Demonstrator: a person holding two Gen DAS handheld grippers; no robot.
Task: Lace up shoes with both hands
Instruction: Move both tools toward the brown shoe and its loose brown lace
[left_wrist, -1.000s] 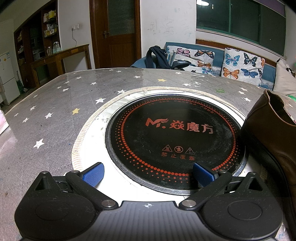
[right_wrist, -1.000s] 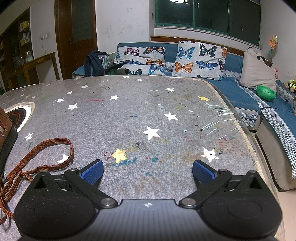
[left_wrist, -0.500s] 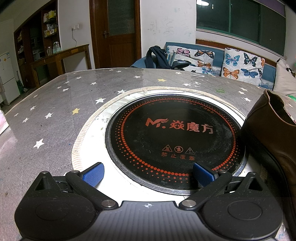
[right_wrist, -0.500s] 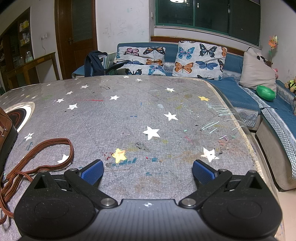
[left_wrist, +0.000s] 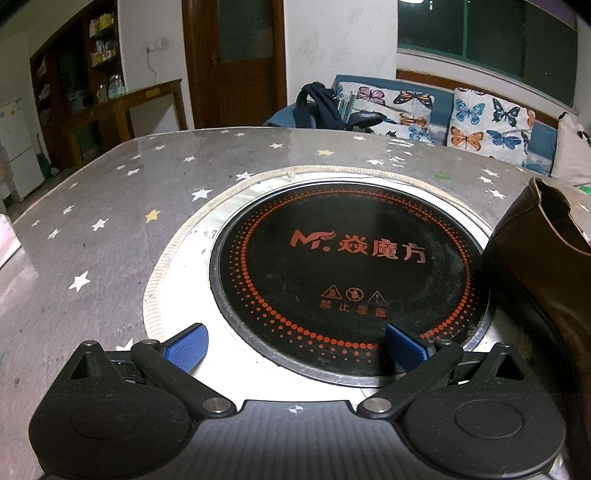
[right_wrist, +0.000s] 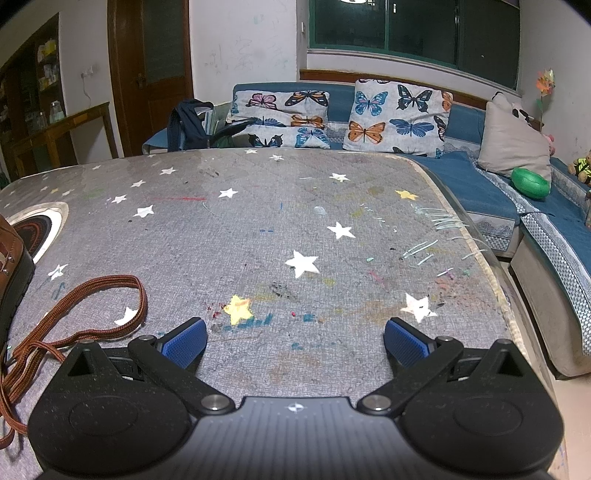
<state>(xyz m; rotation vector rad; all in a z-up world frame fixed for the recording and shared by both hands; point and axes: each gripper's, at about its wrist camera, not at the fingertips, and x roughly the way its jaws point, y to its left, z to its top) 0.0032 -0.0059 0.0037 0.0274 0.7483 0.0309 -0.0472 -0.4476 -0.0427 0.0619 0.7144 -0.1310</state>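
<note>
Left gripper (left_wrist: 295, 345) jaws spread wide, holding nothing, low over round black induction cooktop (left_wrist: 347, 273), brown leather boot (left_wrist: 543, 258) at its right, right gripper (right_wrist: 295, 341) likewise wide and unladen above star-patterned tablecloth (right_wrist: 295, 221), brown shoelace (right_wrist: 77, 325) lying loose at left beside the boot.

Table (right_wrist: 280, 236) has a grey star-print cover with a round black cooktop (left_wrist: 347, 273) set into it; brown shoe (left_wrist: 546, 280) sits right beside that, laces (right_wrist: 74, 321) sprawled just past the shoe.
</note>
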